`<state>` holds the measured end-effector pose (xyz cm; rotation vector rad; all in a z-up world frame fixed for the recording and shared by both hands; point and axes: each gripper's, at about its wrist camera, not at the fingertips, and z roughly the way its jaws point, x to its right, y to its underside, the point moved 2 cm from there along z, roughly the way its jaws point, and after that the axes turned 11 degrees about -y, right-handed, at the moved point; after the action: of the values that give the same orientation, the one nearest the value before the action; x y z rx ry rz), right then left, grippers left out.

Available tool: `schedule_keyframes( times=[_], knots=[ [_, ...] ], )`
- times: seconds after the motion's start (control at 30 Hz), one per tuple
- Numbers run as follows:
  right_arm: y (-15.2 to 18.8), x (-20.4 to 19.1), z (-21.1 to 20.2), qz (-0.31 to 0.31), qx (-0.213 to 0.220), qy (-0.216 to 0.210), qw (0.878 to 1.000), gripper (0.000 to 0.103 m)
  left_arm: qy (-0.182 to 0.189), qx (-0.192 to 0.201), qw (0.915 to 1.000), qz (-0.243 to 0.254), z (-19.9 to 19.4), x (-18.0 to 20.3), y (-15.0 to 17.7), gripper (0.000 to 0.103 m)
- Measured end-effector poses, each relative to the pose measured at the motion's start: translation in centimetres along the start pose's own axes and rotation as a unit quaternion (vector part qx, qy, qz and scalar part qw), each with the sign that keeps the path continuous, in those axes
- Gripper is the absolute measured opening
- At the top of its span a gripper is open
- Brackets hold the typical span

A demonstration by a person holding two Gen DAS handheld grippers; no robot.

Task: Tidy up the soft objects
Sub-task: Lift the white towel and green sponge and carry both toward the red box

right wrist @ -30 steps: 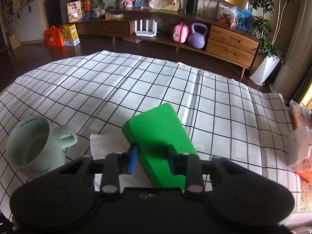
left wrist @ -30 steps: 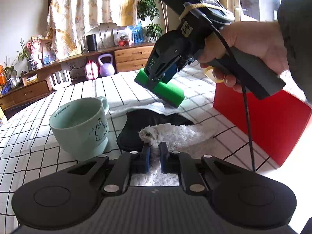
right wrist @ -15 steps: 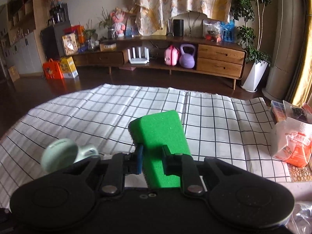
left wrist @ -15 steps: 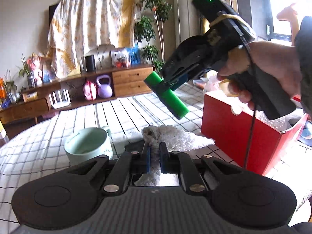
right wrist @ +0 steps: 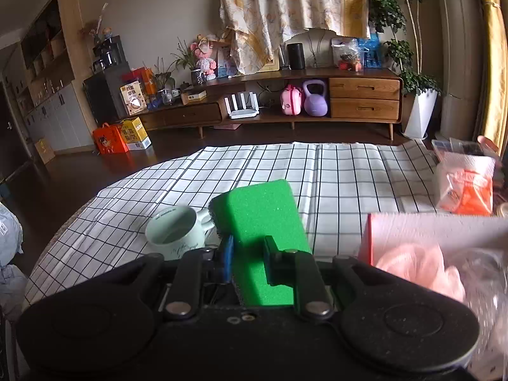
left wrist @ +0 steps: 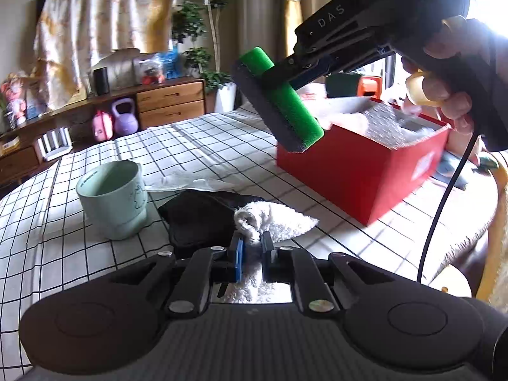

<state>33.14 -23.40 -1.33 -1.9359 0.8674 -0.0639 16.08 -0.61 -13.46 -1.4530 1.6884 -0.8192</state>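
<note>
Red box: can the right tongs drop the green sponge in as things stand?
Probably yes. The right tongs hold the green sponge in the air beside the red box. Its top is open, and nothing stands between them, though soft items already fill part of it.

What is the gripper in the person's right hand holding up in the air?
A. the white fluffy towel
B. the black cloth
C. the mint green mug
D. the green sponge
D: the right gripper is shut on the green sponge, held in the air near the red box.
</note>
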Motion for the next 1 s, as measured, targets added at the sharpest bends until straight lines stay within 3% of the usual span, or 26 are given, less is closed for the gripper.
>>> schedule_keyframes(
  times=[0.07,0.13,0.2,0.27,0.43,0.63,0.73,0.9,1.0],
  knots=[
    [0.8,-0.3,-0.6,0.004,-0.001,-0.003,1.000,0.018,0.010,-0.006,0.9998,0.014,-0.1,0.6,0.5,0.020],
    [1.4,-0.5,-1.2,0.010,0.001,-0.004,1.000,0.018,0.016,-0.013,0.9996,0.021,-0.1,0.9,0.7,0.034],
    [2.2,-0.6,-1.6,0.017,0.003,-0.004,1.000,0.018,0.015,-0.004,0.9997,0.020,-0.3,1.0,0.8,0.078],
    [2.8,-0.7,-1.9,0.023,0.003,-0.005,1.000,0.018,0.013,0.016,0.9996,0.019,-0.9,1.2,0.7,0.086],
    [3.8,-0.4,-2.2,0.036,-0.002,0.000,0.999,0.019,0.007,0.034,0.9965,0.076,-0.6,3.4,0.6,0.086],
    [4.6,0.0,-2.4,0.042,-0.006,0.007,0.999,0.019,-0.017,0.002,0.9918,0.127,3.0,5.8,0.6,0.085],
    [5.0,0.3,-2.4,0.047,-0.010,0.008,0.999,0.019,-0.031,-0.006,0.9889,0.145,3.9,6.5,1.1,0.076],
    [5.8,0.6,-2.5,0.054,-0.013,0.006,0.998,0.019,-0.052,-0.028,0.9873,0.147,5.2,6.3,1.6,0.044],
    [6.2,0.7,-2.6,0.057,-0.015,0.005,0.998,0.019,-0.060,-0.036,0.9874,0.142,5.4,6.0,1.6,0.033]
  ],
)
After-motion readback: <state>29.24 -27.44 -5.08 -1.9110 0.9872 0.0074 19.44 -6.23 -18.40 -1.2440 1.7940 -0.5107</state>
